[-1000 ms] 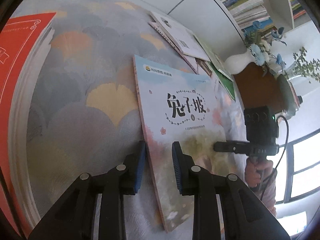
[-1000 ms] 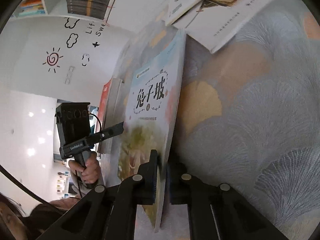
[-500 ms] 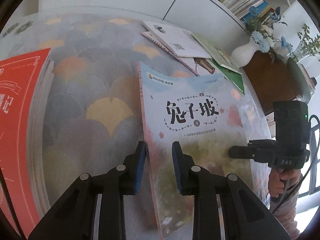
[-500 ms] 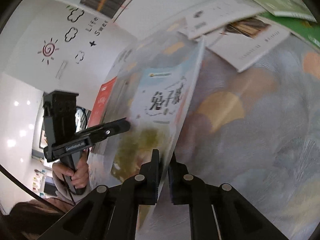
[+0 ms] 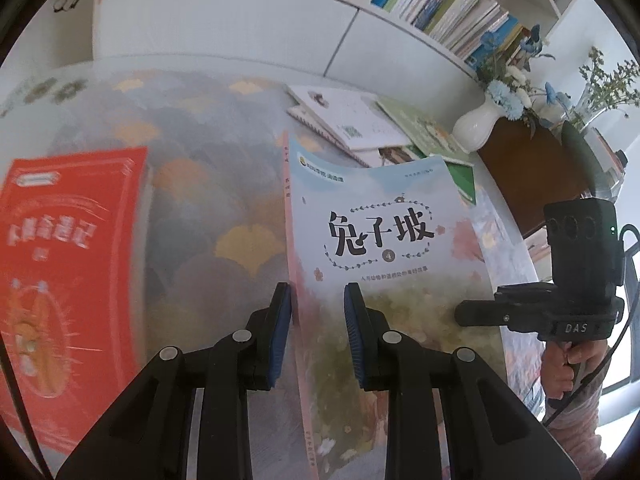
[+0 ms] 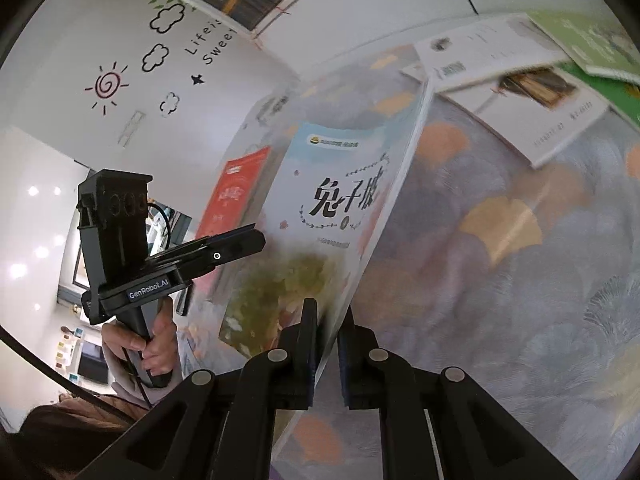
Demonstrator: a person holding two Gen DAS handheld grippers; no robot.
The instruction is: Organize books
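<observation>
your left gripper (image 5: 318, 334) and right gripper (image 6: 328, 346) both stay clenched on the pale blue book (image 5: 384, 240); thin and floppy, it bows, so grip near the spine.

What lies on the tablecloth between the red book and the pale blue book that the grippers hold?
Nothing: in the left wrist view, only bare patterned tablecloth separates the red book from the pale blue book.
</observation>
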